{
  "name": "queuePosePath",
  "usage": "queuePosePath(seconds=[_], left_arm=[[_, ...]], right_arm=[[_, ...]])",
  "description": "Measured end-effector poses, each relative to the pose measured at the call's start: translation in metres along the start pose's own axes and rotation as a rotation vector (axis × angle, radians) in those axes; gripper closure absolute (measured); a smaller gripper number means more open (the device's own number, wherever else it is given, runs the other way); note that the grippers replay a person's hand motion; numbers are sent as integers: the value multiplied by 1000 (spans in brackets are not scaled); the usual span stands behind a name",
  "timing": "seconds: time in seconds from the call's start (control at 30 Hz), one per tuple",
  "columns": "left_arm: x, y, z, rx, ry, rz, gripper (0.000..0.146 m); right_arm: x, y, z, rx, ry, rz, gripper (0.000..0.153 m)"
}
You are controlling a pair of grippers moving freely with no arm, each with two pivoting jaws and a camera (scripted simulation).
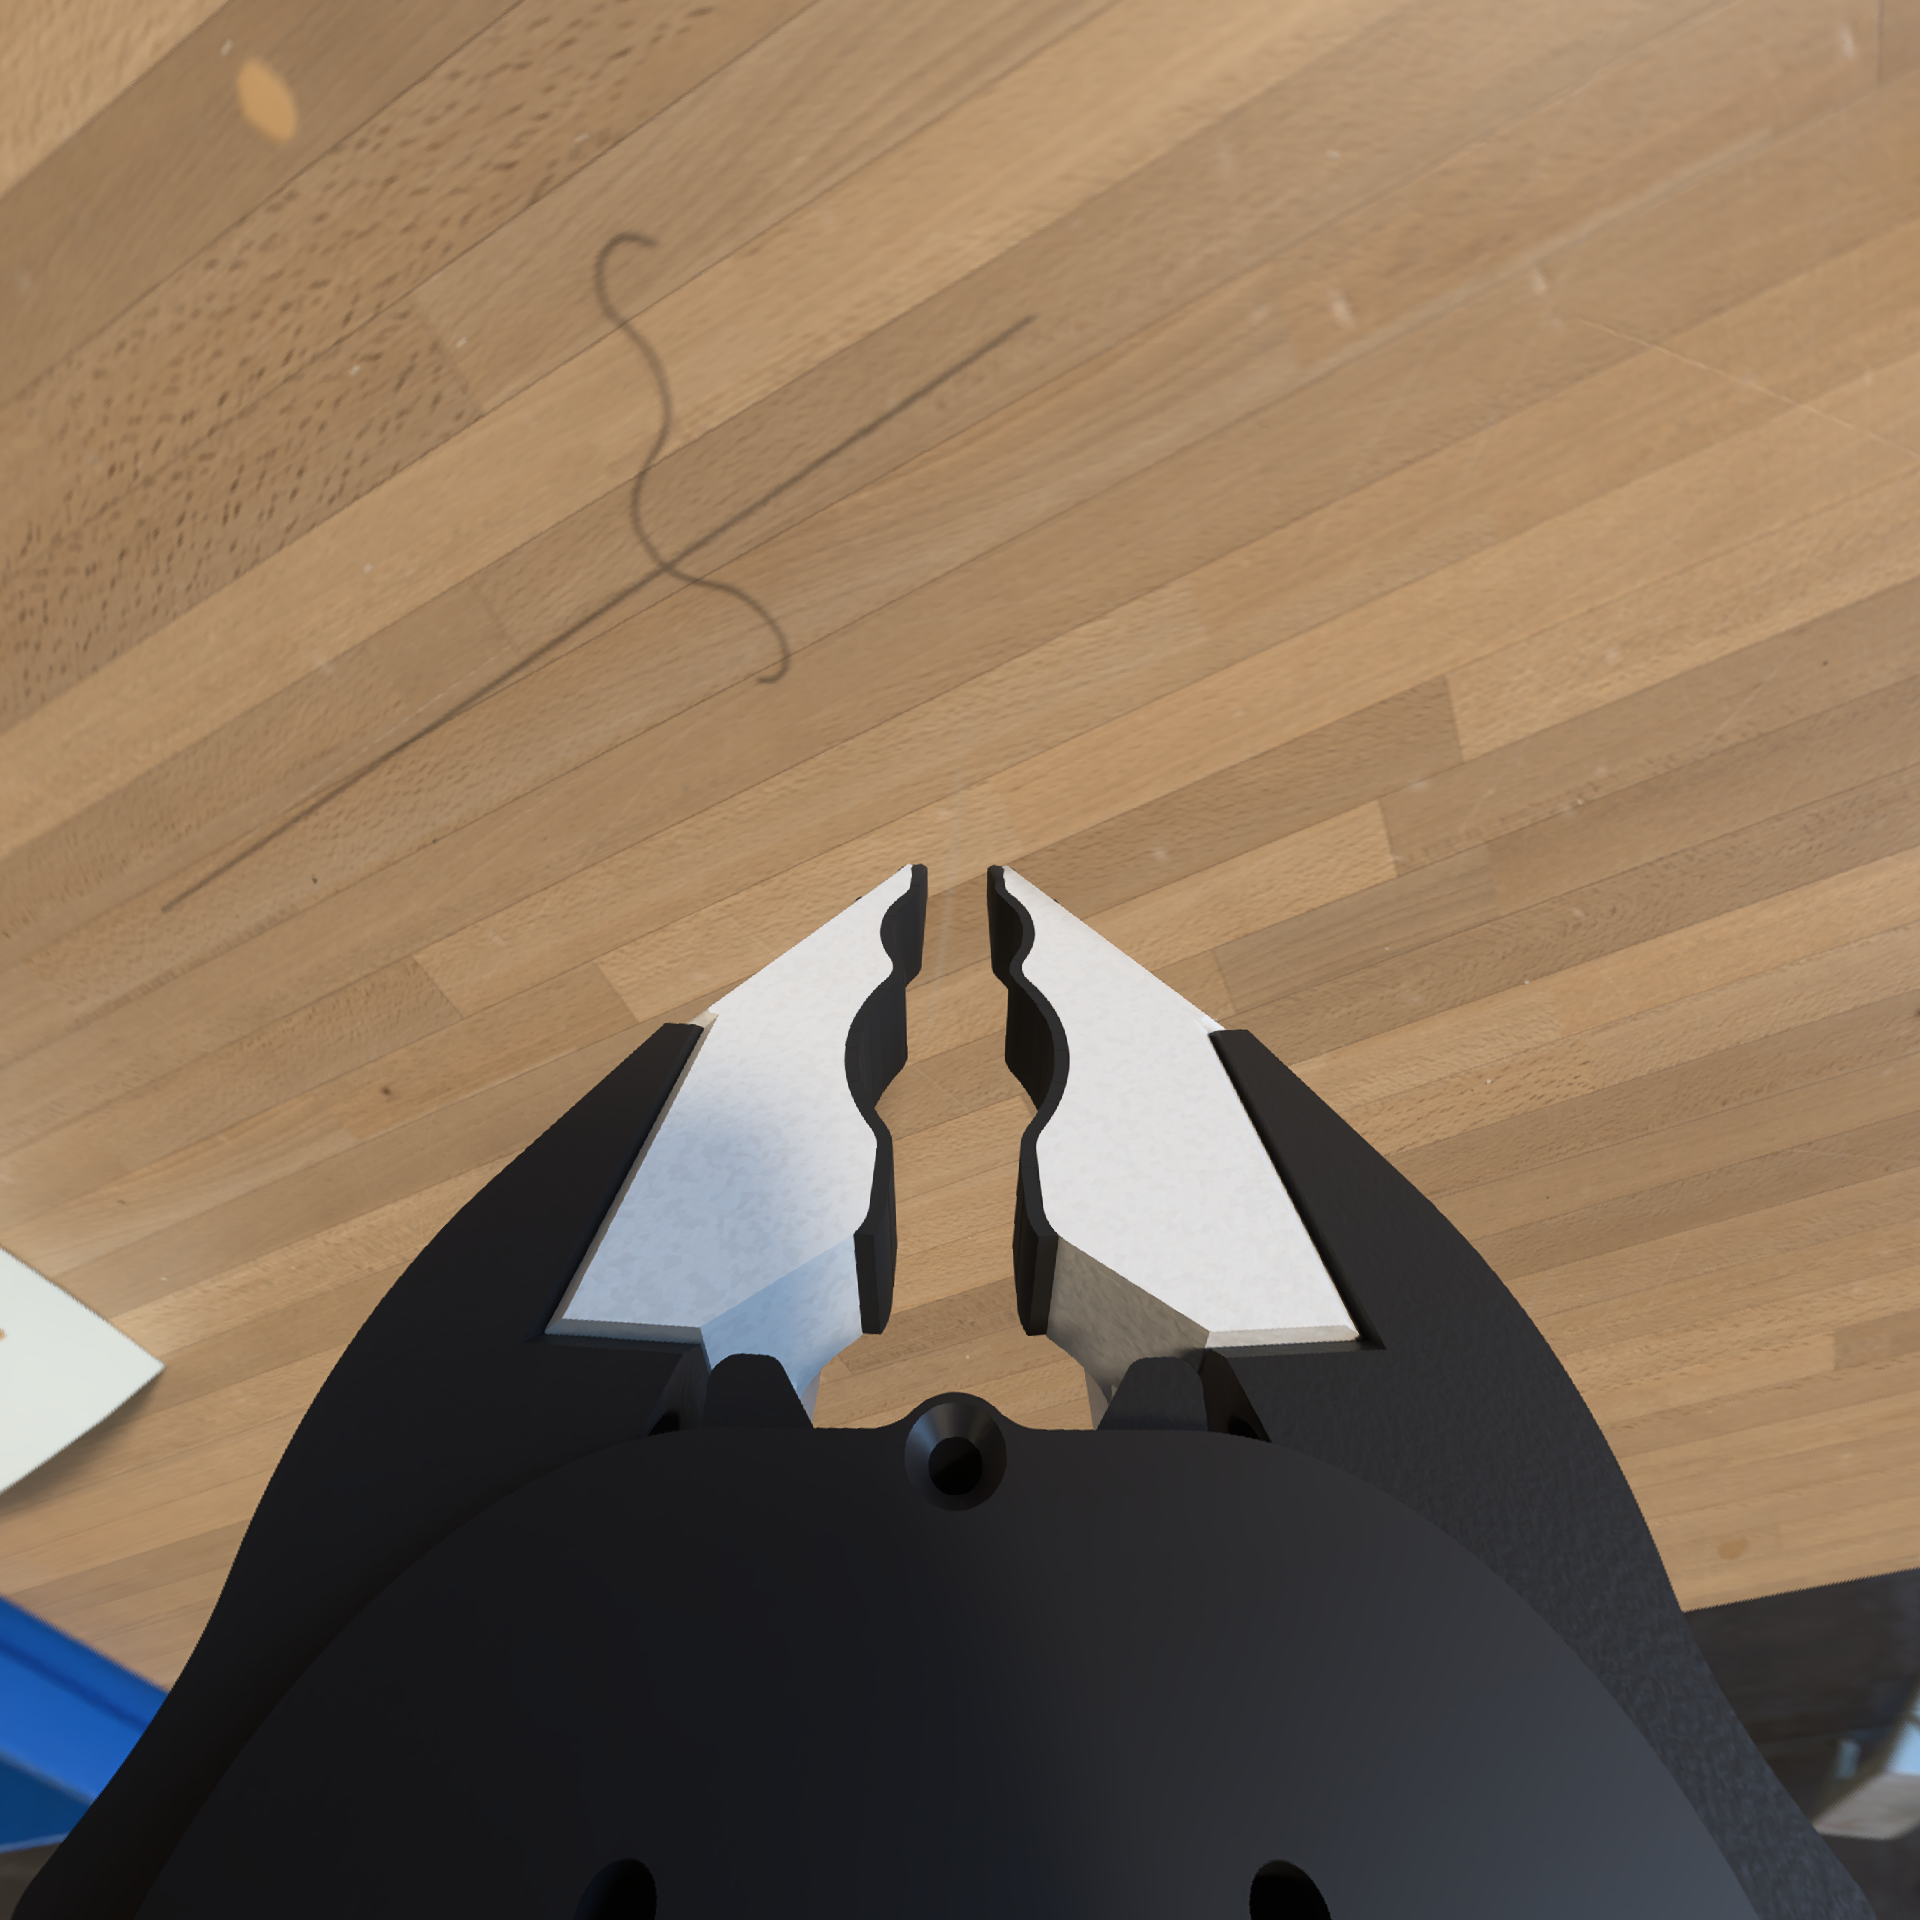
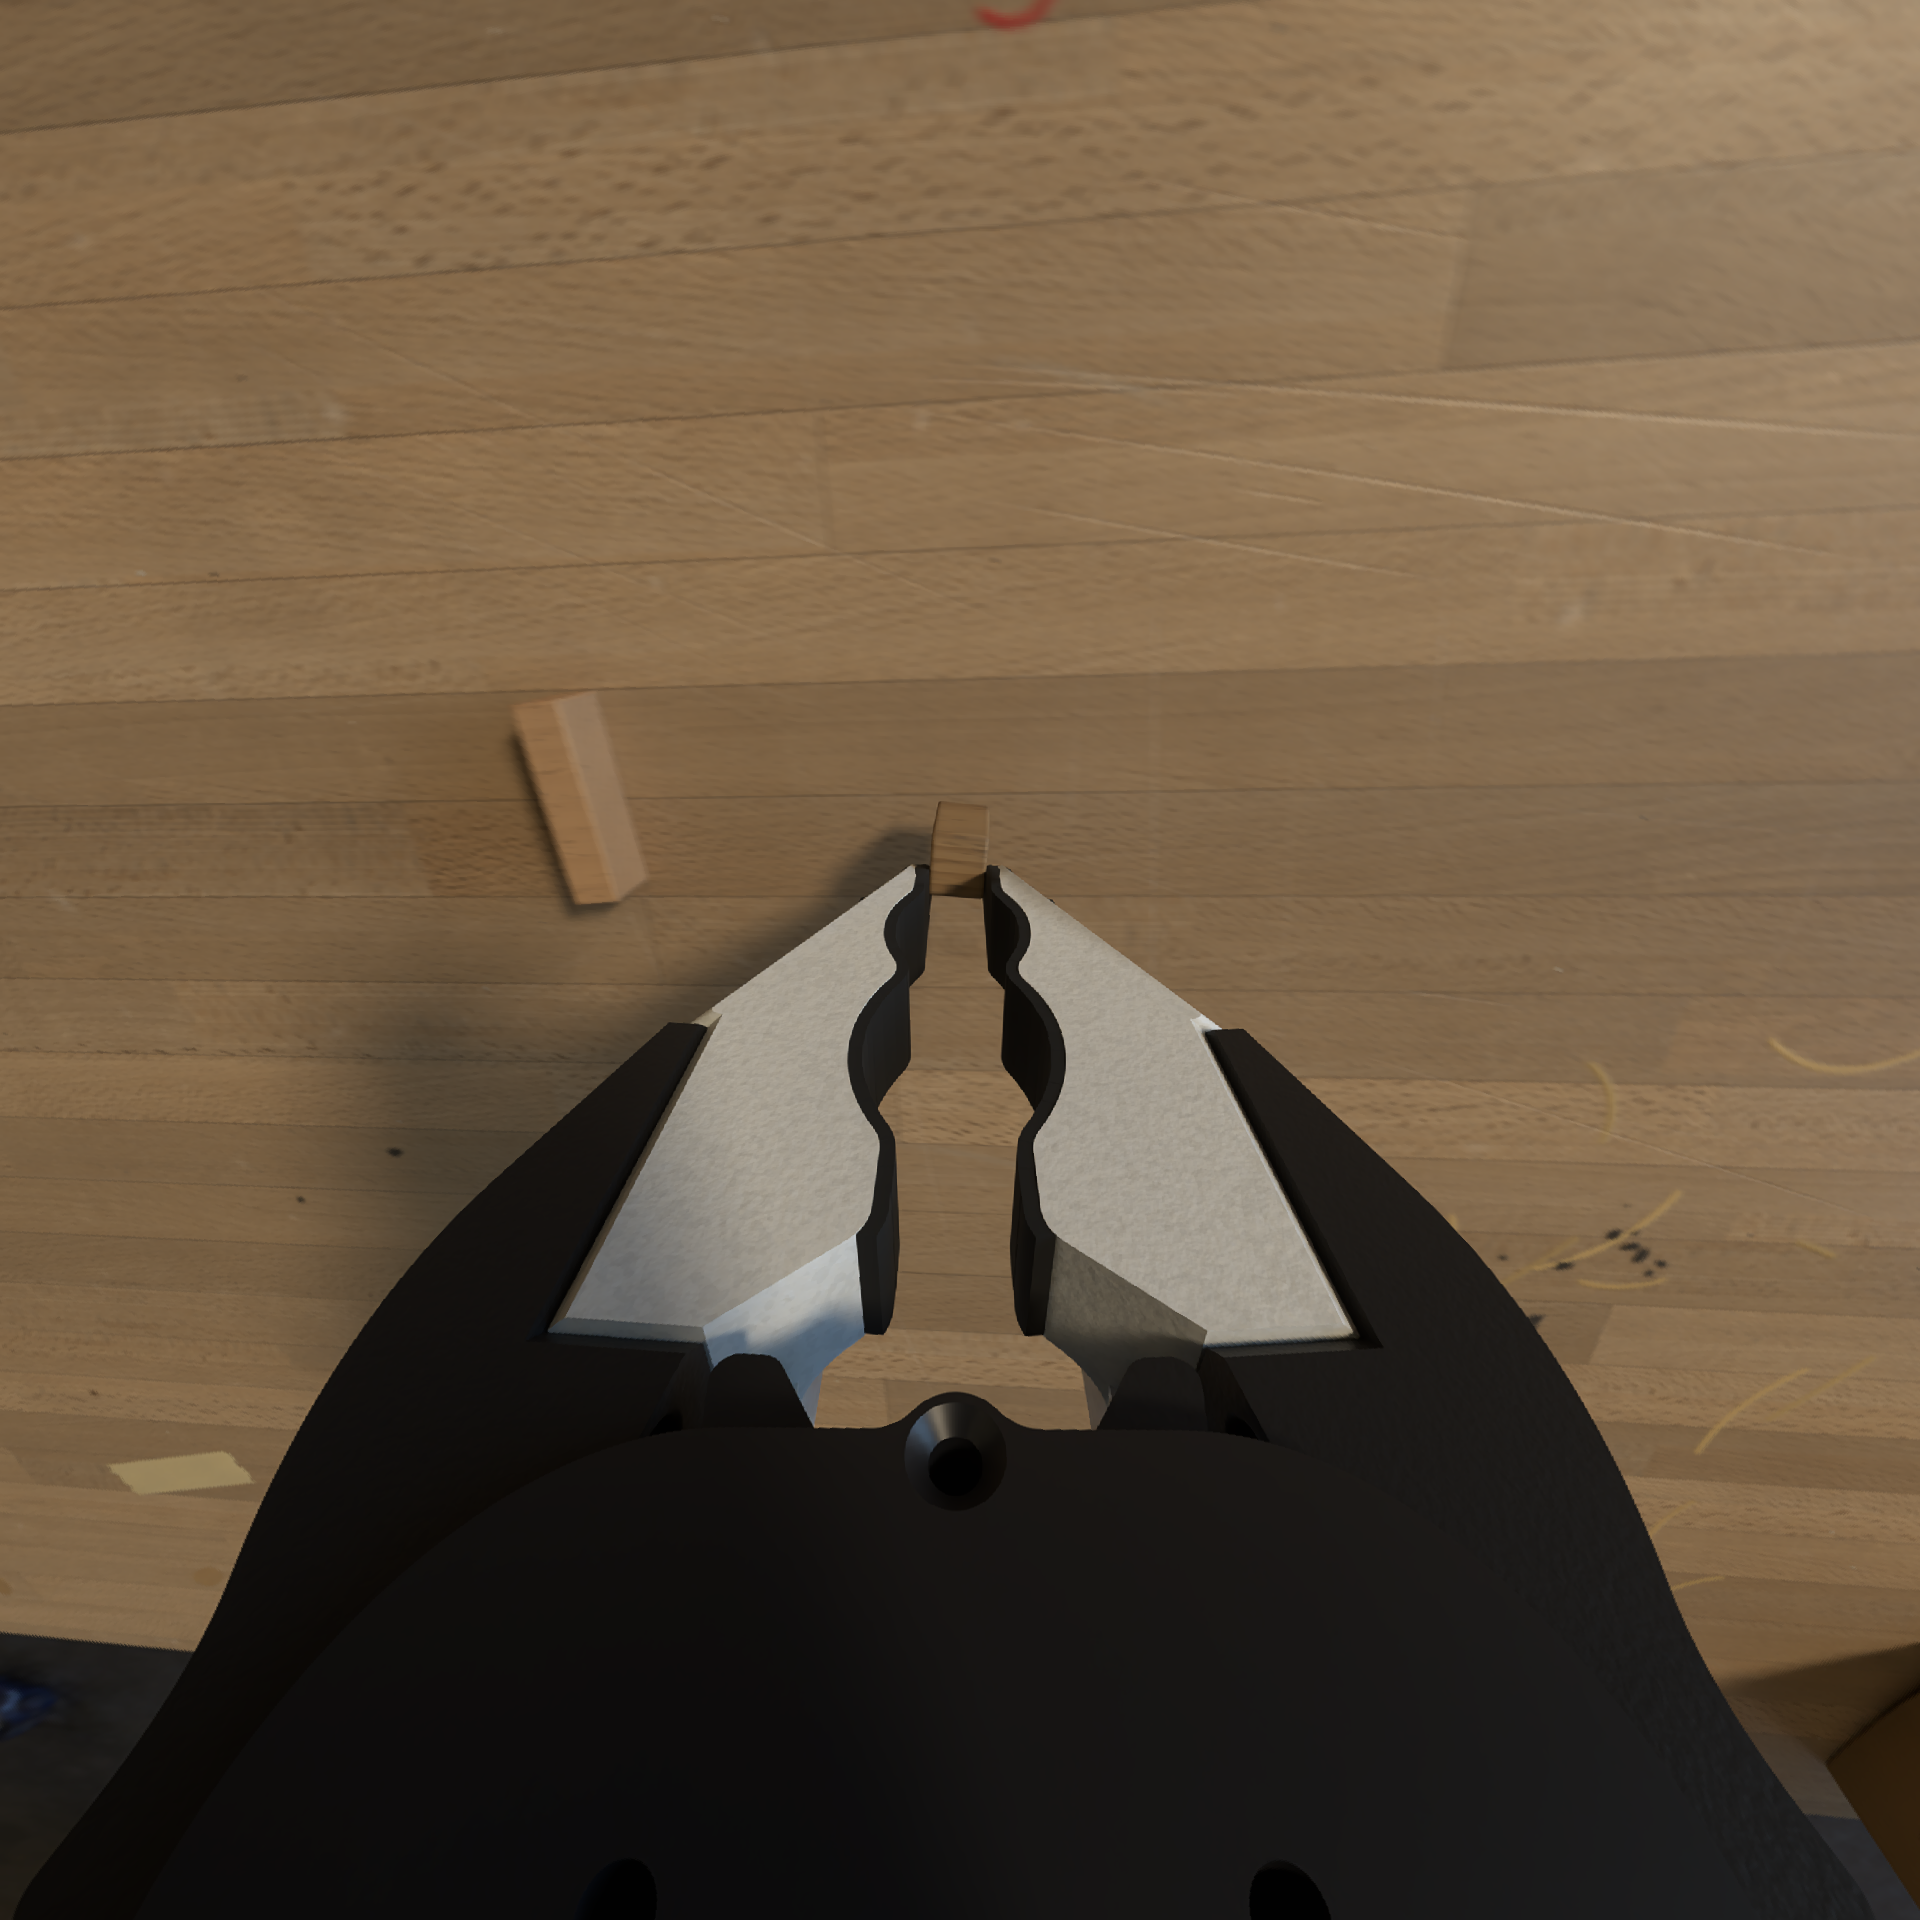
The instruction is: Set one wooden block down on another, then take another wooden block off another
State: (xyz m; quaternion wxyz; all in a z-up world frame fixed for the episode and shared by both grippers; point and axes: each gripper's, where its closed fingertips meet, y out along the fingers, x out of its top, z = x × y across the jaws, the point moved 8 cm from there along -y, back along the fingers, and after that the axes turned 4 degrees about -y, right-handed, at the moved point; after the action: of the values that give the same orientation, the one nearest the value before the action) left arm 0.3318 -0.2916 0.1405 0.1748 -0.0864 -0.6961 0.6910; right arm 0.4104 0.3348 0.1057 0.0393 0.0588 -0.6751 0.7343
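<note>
In the right wrist view my right gripper (image 2: 957, 883) is shut on a small wooden block (image 2: 959, 844), which sticks out past the fingertips above the wooden table (image 2: 1143, 416). A second, longer wooden block (image 2: 577, 795) lies flat on the table to the left of the tips, apart from the held one. In the left wrist view my left gripper (image 1: 957, 883) hangs over bare table (image 1: 1247, 520). Its jaws stand a narrow gap apart with nothing between them. No block shows in that view.
In the left wrist view a white sheet (image 1: 62, 1361) and a blue object (image 1: 52, 1714) lie at the lower left, and the table edge (image 1: 1808, 1584) runs at the lower right. In the right wrist view a strip of tape (image 2: 182, 1470) lies at the lower left.
</note>
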Motion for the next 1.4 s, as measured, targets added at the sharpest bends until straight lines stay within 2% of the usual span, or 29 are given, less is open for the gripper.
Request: queuePosePath(seconds=[0.33,0.43,0.53,0.6,0.67,0.8,0.87,0.93,1.0,1.07,1.13,1.17,1.23,1.3,1.37,1.4], left_arm=[[8,2,-69,38,180,-1,129],[6,3,-80,65,171,14,126],[-1,9,-92,54,170,99,117],[-5,13,-99,59,198,155,107],[-8,11,-105,60,243,157,106],[-8,-8,-106,-20,252,65,109],[-11,-24,-104,-61,256,-2,107],[-16,-41,-100,-84,266,-75,103],[-22,-58,-96,-108,264,-151,103],[-27,-70,-92,-130,258,-208,105],[-31,-77,-90,-144,257,-240,107],[-31,-79,-91,-154,266,-248,107],[-31,-79,-94,-176,299,-251,108],[-30,-77,-97,-180,318,-231,108],[-31,-75,-100,-174,333,-214,106],[-31,-76,-101,-174,343,-212,106]], right_arm=[[10,6,71,20,-100,32,143],[11,6,79,18,-117,33,143],[11,6,80,27,-125,28,143],[9,4,78,34,-129,20,138],[8,-5,74,5,-114,-8,128],[5,-46,80,-51,-64,-207,102],[4,-78,108,-74,-117,-377,97],[3,-105,157,37,-261,-599,97],[4,-117,212,245,-393,-698,98],[15,-110,256,355,-475,-604,99],[36,-90,283,313,-525,-447,107],[47,-78,291,283,-520,-366,113],[66,-57,302,307,-474,-247,115],[77,-42,303,199,-454,-153,111],[83,-34,305,78,-463,-124,108],[85,-31,306,63,-457,-119,109]])
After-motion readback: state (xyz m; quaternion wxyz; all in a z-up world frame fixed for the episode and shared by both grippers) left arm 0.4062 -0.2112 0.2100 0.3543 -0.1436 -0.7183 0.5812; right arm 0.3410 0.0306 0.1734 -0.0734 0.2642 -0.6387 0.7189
